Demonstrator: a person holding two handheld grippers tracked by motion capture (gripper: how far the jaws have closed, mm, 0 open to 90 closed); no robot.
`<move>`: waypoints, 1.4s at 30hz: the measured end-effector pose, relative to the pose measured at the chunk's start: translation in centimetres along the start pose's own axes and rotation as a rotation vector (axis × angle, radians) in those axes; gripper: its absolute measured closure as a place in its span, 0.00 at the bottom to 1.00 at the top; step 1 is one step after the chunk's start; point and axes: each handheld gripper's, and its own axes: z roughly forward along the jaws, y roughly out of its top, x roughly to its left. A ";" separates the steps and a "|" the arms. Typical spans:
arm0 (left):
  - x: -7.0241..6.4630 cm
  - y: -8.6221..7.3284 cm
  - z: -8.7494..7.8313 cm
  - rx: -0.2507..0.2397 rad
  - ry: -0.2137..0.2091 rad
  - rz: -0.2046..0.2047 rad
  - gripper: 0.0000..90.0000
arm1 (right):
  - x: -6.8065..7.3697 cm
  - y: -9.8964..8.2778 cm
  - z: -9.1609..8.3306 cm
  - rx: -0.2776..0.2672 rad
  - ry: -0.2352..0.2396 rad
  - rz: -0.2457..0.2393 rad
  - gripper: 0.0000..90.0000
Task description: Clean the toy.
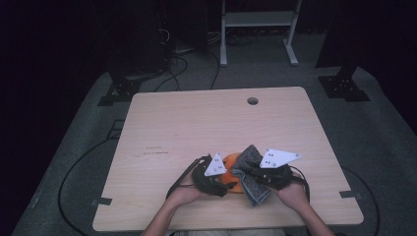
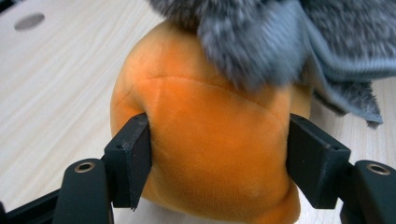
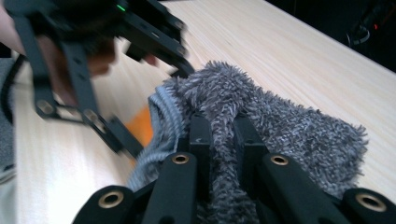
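Note:
An orange plush toy [image 1: 231, 160] sits on the wooden table [image 1: 196, 123] near its front edge. My left gripper [image 1: 223, 184] has its two jaws on either side of the plush [image 2: 210, 121], and the pads press into its soft sides. A grey fuzzy cloth [image 1: 251, 157] is draped over the top of the plush [image 2: 289, 37]. My right gripper [image 3: 224, 135] is shut on a fold of that cloth [image 3: 289, 121], which bunches up between its jaws. A bit of the orange plush [image 3: 140, 123] peeks out beside the cloth.
The table has a round cable hole [image 1: 252, 101] near its far edge. Beyond it, a white stand [image 1: 258, 19] and black cables [image 1: 172, 64] lie on the grey floor. Both forearms come in at the table's front edge.

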 end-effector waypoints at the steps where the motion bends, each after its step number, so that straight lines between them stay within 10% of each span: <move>1: 0.2 -0.3 0.0 0.007 -0.018 -0.015 0.34 | -0.4 -0.3 0.0 0.007 -0.007 0.005 0.89; 6: 1.2 -0.7 -0.3 0.017 -0.095 -0.098 0.26 | -1.9 -1.8 -0.3 0.012 -0.013 0.072 0.89; 11: 1.8 -0.1 -0.4 -0.019 -0.096 -0.175 0.10 | -1.0 -1.5 -0.4 -0.007 0.018 0.042 0.89; 16: 2.0 -0.8 -0.1 0.016 -0.100 -0.195 0.22 | 0.7 -0.7 0.2 -0.019 0.015 -0.048 0.89; 32: 2.8 -1.7 -0.9 0.077 -0.111 -0.178 0.31 | -4.0 -5.5 -0.5 0.011 0.044 0.224 0.89; 42: 2.8 -2.1 -1.1 0.078 -0.117 -0.181 0.30 | -5.6 -6.5 -0.6 0.079 0.048 0.304 0.89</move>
